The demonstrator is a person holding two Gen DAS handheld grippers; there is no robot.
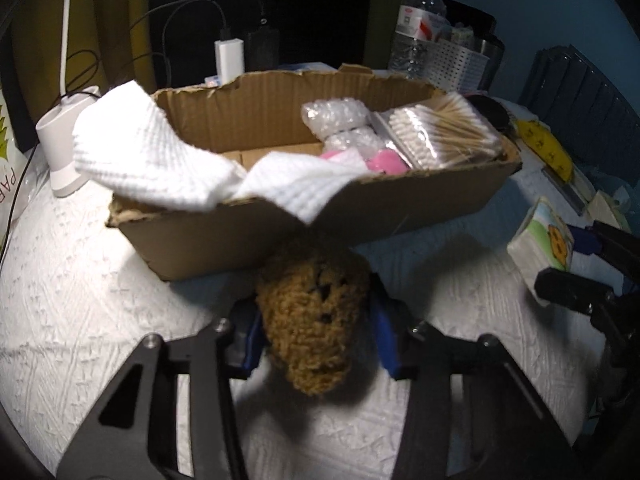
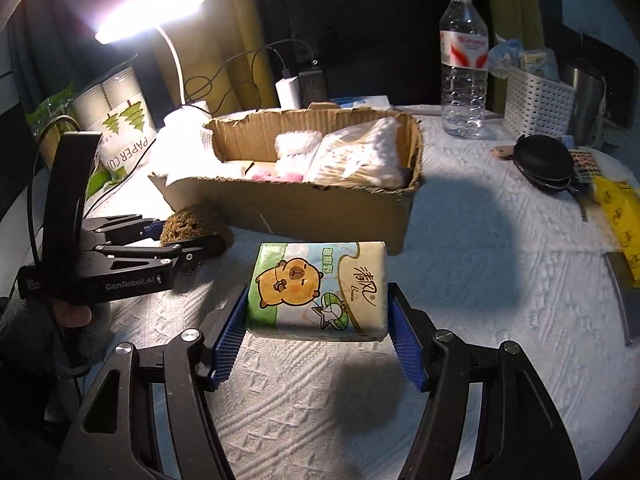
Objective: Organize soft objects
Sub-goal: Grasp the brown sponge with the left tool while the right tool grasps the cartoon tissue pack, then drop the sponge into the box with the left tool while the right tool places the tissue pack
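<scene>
My left gripper [image 1: 316, 320] is shut on a brown fuzzy sponge [image 1: 316, 312], held just above the white cloth in front of the cardboard box [image 1: 248, 240]. The sponge [image 2: 188, 226] and left gripper [image 2: 180, 240] also show in the right wrist view. My right gripper [image 2: 316, 316] is shut on a tissue pack [image 2: 320, 292] with a cartoon capybara, a little in front of the box [image 2: 312, 204]. The pack [image 1: 546, 242] shows at the right of the left view. The box holds white towels [image 1: 160, 148], bubble wrap [image 1: 340, 120], a pink item [image 1: 386, 160] and cotton swabs [image 1: 440, 128].
A desk lamp [image 2: 148, 16] and its base [image 1: 64, 140] stand left of the box, with a paper cup bag [image 2: 120, 132]. Chargers [image 2: 298, 86], a water bottle [image 2: 464, 68], a white basket [image 2: 536, 100], a black pouch [image 2: 544, 162] and a yellow pack [image 2: 620, 208] lie behind and right.
</scene>
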